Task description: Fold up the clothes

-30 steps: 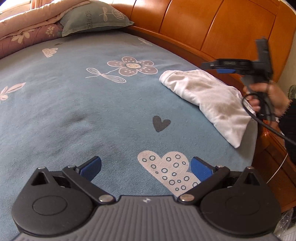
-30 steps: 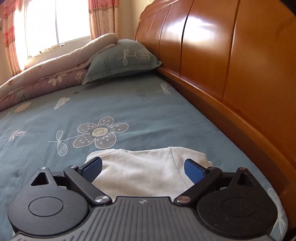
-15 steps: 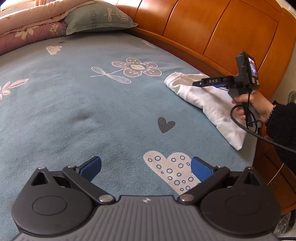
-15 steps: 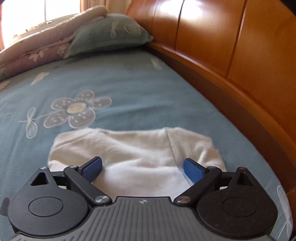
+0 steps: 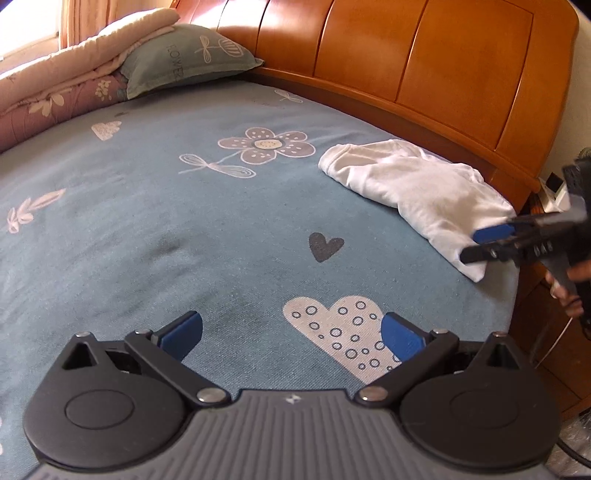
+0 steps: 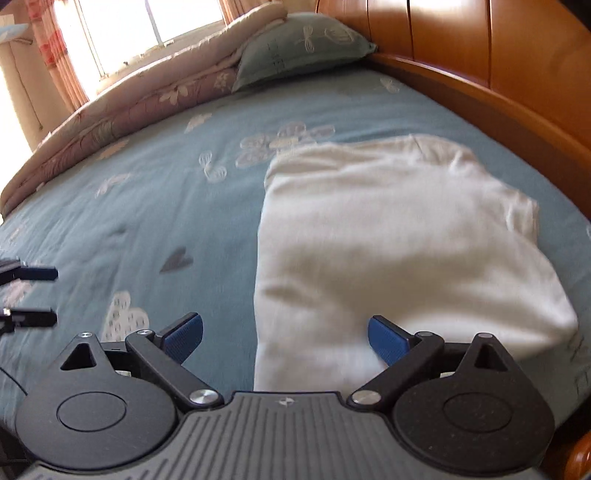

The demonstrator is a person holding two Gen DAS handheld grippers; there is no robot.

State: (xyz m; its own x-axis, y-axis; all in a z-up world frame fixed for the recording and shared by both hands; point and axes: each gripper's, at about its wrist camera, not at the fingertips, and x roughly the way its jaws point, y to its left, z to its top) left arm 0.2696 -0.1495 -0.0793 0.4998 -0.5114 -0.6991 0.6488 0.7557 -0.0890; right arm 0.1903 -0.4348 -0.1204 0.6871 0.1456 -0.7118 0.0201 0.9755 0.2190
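A folded white garment (image 5: 417,192) (image 6: 391,236) lies on the blue patterned bedsheet close to the wooden headboard, at the bed's right corner. My left gripper (image 5: 291,334) is open over bare sheet near a dotted heart print, well left of the garment. My right gripper (image 6: 286,334) is open just in front of the garment's near edge, nothing between its fingers. In the left wrist view the right gripper (image 5: 487,243) hovers at the garment's near corner, held by a hand (image 5: 569,291). The left gripper's fingertips (image 6: 35,273) show at the left edge of the right wrist view.
The wooden headboard (image 5: 424,70) runs along the far right side. A grey-green pillow (image 5: 184,62) and a rolled quilt (image 5: 59,92) lie at the far end by a bright window (image 6: 147,26). The bed's edge drops off at the right near a wooden frame (image 5: 543,332).
The right gripper has drawn back from above the garment toward its near edge, so more of the cloth shows. The left gripper has barely shifted. Both stay open.
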